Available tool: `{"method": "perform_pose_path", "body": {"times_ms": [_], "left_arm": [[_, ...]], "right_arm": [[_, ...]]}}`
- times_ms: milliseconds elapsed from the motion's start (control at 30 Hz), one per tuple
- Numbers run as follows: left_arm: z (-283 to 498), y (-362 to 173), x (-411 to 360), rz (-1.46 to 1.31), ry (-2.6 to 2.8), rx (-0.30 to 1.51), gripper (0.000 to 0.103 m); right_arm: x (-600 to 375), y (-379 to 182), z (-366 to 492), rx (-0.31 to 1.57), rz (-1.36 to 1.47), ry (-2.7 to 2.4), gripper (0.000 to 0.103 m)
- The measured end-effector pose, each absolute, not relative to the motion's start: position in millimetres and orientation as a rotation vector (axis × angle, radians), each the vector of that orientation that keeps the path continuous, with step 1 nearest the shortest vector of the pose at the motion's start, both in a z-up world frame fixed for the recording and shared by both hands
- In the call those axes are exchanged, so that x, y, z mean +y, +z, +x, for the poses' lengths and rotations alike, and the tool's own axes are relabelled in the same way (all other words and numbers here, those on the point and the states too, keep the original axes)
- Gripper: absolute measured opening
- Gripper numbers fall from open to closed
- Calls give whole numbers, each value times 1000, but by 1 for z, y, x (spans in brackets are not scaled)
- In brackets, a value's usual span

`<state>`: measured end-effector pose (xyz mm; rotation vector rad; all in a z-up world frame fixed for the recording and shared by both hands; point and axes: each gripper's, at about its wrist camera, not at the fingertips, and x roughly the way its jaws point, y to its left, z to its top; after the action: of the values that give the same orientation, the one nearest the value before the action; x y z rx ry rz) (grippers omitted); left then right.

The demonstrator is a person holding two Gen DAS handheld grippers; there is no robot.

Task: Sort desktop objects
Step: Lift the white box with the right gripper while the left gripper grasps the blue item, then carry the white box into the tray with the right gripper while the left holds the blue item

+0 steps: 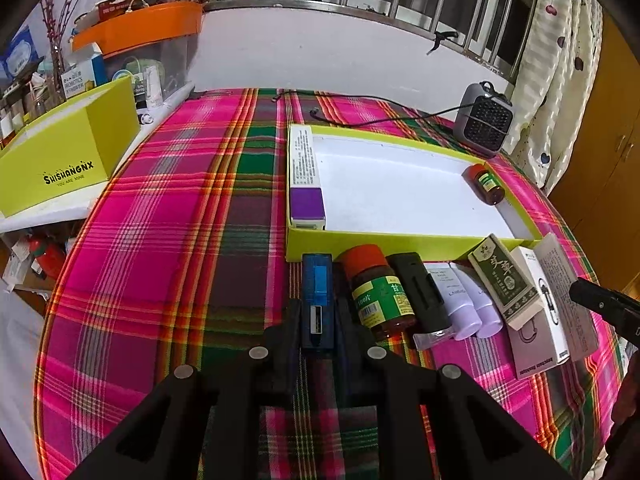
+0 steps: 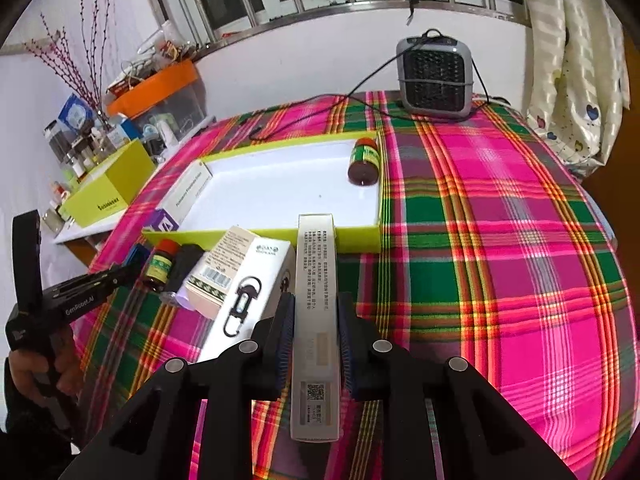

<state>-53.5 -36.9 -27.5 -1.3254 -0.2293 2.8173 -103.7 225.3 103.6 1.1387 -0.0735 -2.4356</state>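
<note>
Left wrist: left gripper (image 1: 318,316) fingers apparently pinch blue device (image 1: 317,300) touching jar (image 1: 378,292); right gripper (image 2: 312,336) clamps carton (image 2: 315,304).

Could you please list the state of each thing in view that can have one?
left gripper: shut on blue device
blue device: gripped, flat on the cloth
right gripper: shut on long white box
long white box: gripped
tray: open, partly filled
small bottle: lying in the tray
purple-ended box: lying in the tray

Home room: heart-print curtain (image 2: 576,92), plaid tablecloth (image 2: 500,240).
</note>
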Motion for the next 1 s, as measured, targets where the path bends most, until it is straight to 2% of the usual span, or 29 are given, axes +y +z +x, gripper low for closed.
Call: {"method": "perform_pose_path", "body": {"times_ms": [533, 1000], "left_arm": [[-63, 5, -34, -1173, 2842, -225, 16], [-92, 12, -37, -1109, 2853, -249, 16]], "right_arm": [[198, 138, -120, -154, 1008, -2412, 22], [160, 151, -148, -185, 973, -2364, 22]]}}
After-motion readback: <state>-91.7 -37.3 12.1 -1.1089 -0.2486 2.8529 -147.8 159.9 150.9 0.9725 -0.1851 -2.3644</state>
